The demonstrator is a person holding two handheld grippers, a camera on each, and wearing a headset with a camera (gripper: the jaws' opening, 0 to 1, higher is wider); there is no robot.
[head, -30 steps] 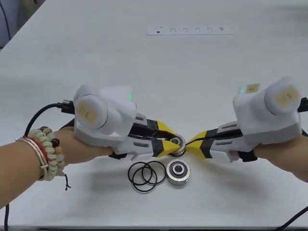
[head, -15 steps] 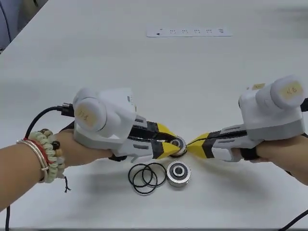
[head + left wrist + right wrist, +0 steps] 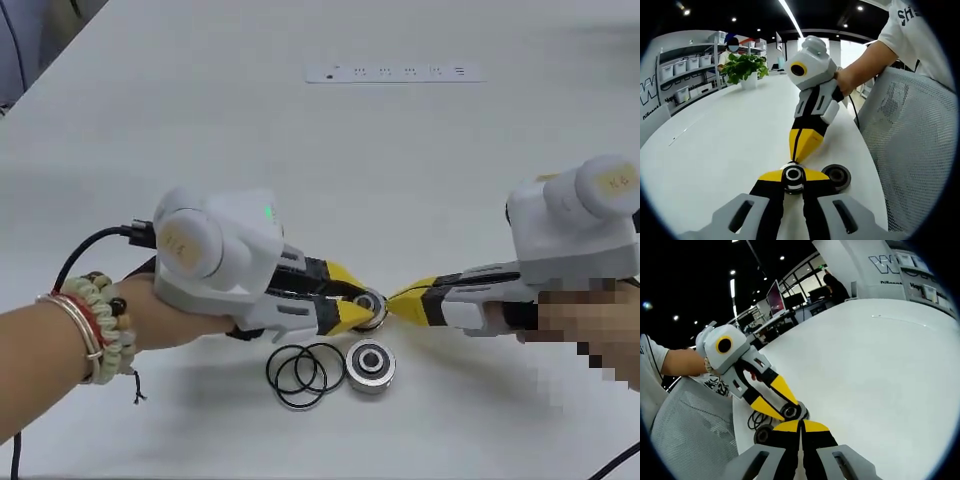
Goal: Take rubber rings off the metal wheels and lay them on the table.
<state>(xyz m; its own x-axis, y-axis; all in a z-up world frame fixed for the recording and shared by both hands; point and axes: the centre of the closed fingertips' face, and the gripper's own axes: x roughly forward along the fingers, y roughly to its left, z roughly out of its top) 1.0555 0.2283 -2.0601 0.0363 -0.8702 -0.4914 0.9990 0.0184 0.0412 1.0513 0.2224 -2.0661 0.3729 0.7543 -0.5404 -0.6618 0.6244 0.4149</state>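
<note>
My left gripper (image 3: 358, 305) is shut on a small metal wheel (image 3: 369, 302), held just above the white table (image 3: 420, 180). In the left gripper view the wheel (image 3: 793, 176) sits between my yellow jaws. My right gripper (image 3: 393, 298) is shut, its tips touching the wheel's right edge; whether it pinches a rubber ring there I cannot tell. The right gripper view has the same wheel (image 3: 792, 411) just past my own shut tips (image 3: 801, 424). A second metal wheel (image 3: 371, 362) lies on the table below. Beside it lie black rubber rings (image 3: 304, 369), overlapping.
A white power strip (image 3: 395, 70) lies at the far side of the table. A grey mesh chair (image 3: 900, 150) stands at the table's near edge. A potted plant (image 3: 742, 67) and shelves stand far off.
My right gripper's body has shifted a little to the right while its tips stay at the held wheel. The left gripper, the rings and the second wheel keep their places.
</note>
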